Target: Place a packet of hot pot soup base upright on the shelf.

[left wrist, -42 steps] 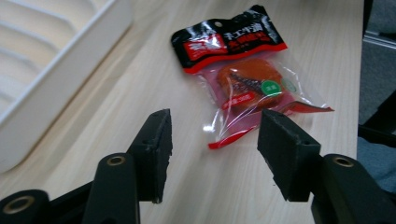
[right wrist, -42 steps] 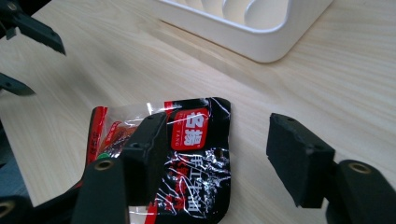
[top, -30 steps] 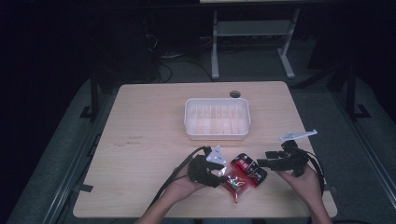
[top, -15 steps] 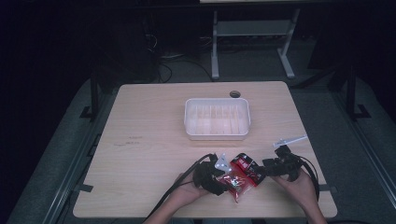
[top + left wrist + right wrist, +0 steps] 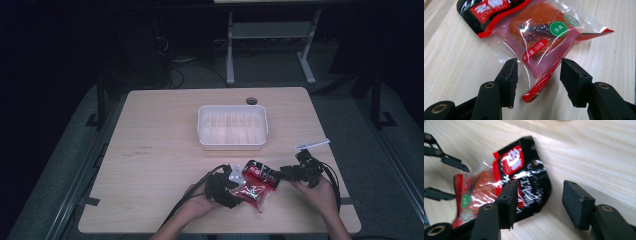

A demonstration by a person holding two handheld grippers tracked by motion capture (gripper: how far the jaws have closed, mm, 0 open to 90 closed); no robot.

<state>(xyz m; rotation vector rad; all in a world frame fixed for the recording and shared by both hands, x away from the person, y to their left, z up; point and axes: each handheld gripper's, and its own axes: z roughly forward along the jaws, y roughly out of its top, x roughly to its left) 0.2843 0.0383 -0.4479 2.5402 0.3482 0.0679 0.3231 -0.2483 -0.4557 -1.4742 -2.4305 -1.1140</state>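
**Both hand-held grippers close in on the snack packet**

The red-and-black snack packet (image 5: pixel 257 182) lies flat on the surface (image 5: pixel 160 150), near its front edge, with the white tray (image 5: pixel 232 127) well behind it. The left hand-held gripper (image 5: pixel 539 75) straddles the packet's sealed corner, jaws just closing, pads not yet pressing. Opposite, the right hand-held gripper (image 5: pixel 537 202) stands open over the black end, jaws narrowing too, holding nothing
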